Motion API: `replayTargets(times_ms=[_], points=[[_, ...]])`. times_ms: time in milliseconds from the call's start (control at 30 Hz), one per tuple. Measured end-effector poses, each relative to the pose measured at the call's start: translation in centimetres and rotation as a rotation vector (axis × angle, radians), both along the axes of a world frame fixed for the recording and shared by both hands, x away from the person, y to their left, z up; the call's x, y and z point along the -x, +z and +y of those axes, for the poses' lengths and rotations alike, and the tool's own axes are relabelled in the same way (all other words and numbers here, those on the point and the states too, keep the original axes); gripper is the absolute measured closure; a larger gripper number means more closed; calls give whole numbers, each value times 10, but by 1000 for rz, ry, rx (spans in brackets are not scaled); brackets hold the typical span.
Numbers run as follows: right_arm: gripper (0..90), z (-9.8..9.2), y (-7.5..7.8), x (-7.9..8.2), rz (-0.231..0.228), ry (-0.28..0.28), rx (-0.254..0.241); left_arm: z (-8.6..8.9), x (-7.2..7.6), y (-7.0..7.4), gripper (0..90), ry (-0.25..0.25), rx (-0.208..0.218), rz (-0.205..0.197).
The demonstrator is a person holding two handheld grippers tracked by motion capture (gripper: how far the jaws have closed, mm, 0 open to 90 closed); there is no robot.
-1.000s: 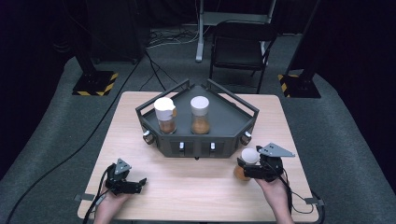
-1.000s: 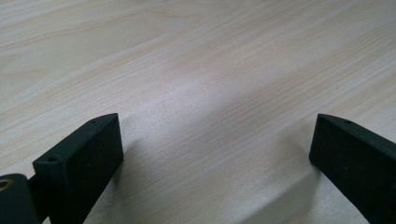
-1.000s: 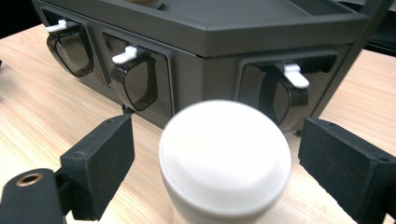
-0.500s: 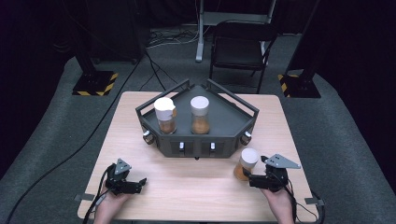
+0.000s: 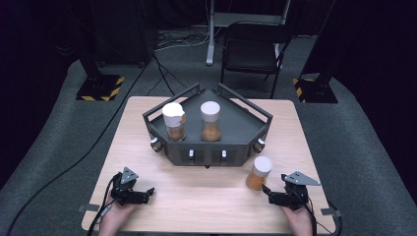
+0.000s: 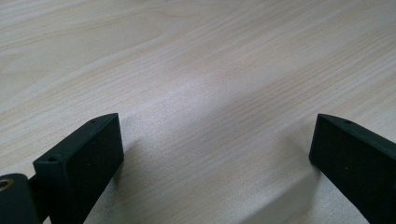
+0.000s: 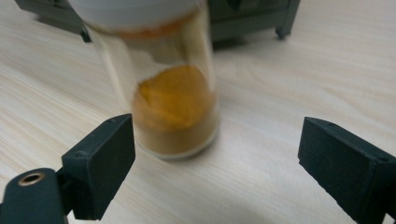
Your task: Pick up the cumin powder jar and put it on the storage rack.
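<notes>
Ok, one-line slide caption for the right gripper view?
Open right gripper at a white-capped jar of orange powder standing on the wooden table, dark rack behind.

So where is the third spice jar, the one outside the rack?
In the high view, the jar stands upright on the table, just off the rack's front right corner, ahead of the open right gripper.

The high view is dim and a bit soft; the table (image 5: 206,196) is lit from above, the room round it dark; in the right gripper view the jar (image 7: 173,88) just past the fingers (image 7: 100,163) is blurry; in the left gripper view soft shadows lie beside the sharp fingers (image 6: 84,163).
</notes>
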State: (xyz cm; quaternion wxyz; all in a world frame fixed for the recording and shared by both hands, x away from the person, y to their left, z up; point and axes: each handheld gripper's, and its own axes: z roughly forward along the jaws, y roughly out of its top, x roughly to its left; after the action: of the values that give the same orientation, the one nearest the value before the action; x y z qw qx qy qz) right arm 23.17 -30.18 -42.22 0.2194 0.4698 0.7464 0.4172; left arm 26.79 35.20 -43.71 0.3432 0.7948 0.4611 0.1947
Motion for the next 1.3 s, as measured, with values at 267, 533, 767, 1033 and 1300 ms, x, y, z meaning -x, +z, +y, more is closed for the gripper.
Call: replayTargets(times_ms=[267,533,767,1033,1300], points=[[105,-4,-7,0,35,-40,29,0,0,0,24,0,0,0],[109,-4,-10,-2,59,-52,44,0,0,0,24,0,0,0],[112,2,-9,-3,78,-54,85,0,0,0,24,0,1,0],[114,5,-11,-7,103,-53,104,0,0,0,24,0,1,0],[101,7,-12,-6,97,-51,118,0,0,0,24,0,0,0]])
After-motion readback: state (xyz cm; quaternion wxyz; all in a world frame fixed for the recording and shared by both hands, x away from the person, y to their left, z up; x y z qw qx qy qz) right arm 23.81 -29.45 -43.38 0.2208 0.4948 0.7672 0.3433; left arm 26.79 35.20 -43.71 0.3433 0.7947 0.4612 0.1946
